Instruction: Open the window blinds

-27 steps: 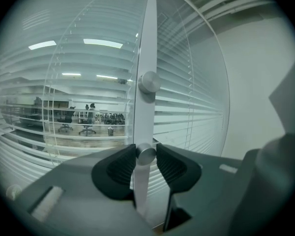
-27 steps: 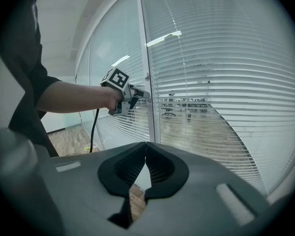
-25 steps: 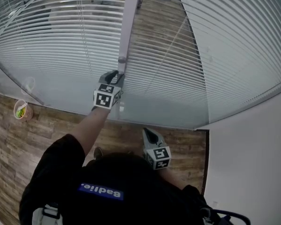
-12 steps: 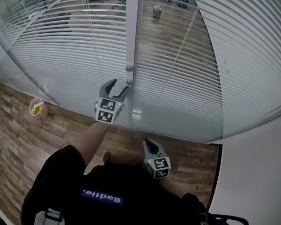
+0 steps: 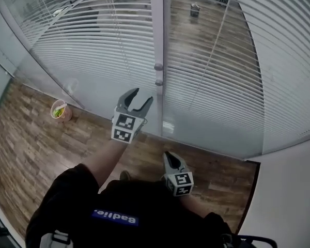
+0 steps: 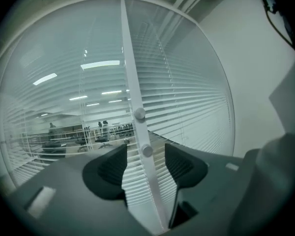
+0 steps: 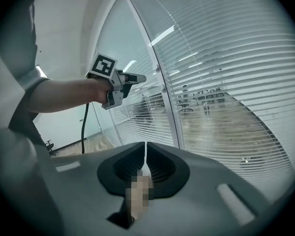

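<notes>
Nearest, two grippers. The right gripper [image 5: 167, 154] is low by the person's dark top, jaws pressed together. The left gripper [image 5: 143, 95] is held ahead of it, jaws spread; they have just been opening and grip nothing.

On the wood floor [image 5: 36, 149] to the left stands one cup [image 5: 66, 114], holding something green that cannot be identified.

Beyond the left gripper, just apart from its tips, rises one white post [image 5: 159, 35] bearing two knobs [image 5: 158, 66], one above the other; in the left gripper view the post lines up between the jaws. Two blinds [image 5: 93, 40] hang lowered, one on each side of the post, with a room showing through the slats.
</notes>
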Action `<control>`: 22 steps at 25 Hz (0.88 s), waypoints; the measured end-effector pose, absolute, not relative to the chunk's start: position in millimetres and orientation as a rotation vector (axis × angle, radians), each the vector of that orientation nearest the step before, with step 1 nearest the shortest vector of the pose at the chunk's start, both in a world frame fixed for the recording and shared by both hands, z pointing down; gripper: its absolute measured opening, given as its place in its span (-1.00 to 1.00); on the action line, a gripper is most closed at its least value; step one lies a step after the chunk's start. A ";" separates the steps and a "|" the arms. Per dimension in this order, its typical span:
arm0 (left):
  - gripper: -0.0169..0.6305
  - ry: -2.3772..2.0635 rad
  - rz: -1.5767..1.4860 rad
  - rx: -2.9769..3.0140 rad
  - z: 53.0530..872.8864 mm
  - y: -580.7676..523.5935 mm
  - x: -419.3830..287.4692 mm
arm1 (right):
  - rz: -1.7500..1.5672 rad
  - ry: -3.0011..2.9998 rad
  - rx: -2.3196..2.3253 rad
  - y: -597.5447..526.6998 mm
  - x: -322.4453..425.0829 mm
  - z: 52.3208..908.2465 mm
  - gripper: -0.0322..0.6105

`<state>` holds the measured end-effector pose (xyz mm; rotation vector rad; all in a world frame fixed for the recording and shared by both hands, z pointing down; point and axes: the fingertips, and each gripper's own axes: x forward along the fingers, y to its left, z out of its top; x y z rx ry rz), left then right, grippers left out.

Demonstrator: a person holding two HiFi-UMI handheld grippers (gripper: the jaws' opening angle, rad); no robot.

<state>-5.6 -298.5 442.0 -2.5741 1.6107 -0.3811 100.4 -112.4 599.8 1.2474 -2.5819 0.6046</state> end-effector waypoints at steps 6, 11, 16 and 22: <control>-0.33 1.509 -0.257 -2.624 425.3 -272.5 -26.2 | 0.538 -2.514 1.370 -103.7 83.5 584.1 -0.86; -0.47 1.388 -0.189 -2.689 428.4 -227.2 -37.6 | 0.494 -2.459 1.459 -70.3 59.8 583.1 -0.86; -0.59 1.268 -0.147 -2.758 437.1 -177.0 -57.3 | 0.460 -2.403 1.521 -33.9 31.6 581.1 -0.86; -0.60 1.196 -0.117 -2.868 460.1 -134.6 -83.5 | 0.440 -2.317 1.579 -4.5 7.1 579.5 -0.86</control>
